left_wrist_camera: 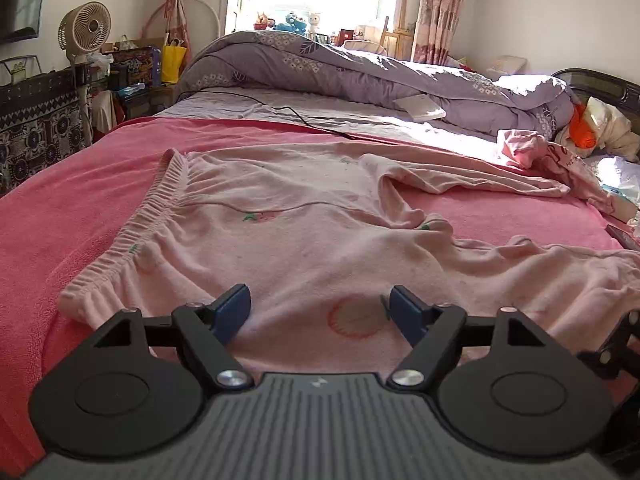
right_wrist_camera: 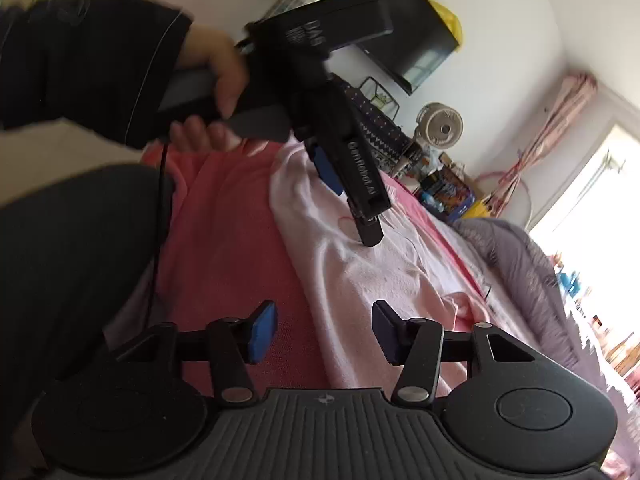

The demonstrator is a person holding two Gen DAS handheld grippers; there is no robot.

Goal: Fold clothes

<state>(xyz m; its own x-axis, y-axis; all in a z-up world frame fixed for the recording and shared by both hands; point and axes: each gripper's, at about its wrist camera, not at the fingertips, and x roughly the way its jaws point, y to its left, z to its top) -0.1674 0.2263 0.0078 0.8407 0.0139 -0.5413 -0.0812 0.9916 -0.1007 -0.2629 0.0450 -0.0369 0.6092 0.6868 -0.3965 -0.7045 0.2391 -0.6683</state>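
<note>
Pale pink pyjama trousers [left_wrist_camera: 288,216] with strawberry prints lie spread on a pink blanket [left_wrist_camera: 80,184]. Their elastic waistband [left_wrist_camera: 160,208] is at the left and the legs run off rumpled to the right. My left gripper [left_wrist_camera: 320,312] hovers open over the near edge of the trousers, and only the flat cloth lies under its blue pads. In the right wrist view, which is rolled sideways, my right gripper [right_wrist_camera: 324,332] stands open over the blanket and the trousers' [right_wrist_camera: 360,276] edge, holding nothing. A hand in a dark sleeve holds the left gripper [right_wrist_camera: 348,192] above the cloth.
A bunched lilac duvet [left_wrist_camera: 360,68] fills the far side of the bed, with a white book [left_wrist_camera: 420,107] on it. A black cable [left_wrist_camera: 288,114] crosses the sheet. More pink clothing [left_wrist_camera: 524,148] lies at the right. A fan [left_wrist_camera: 85,28] and cluttered shelves stand left.
</note>
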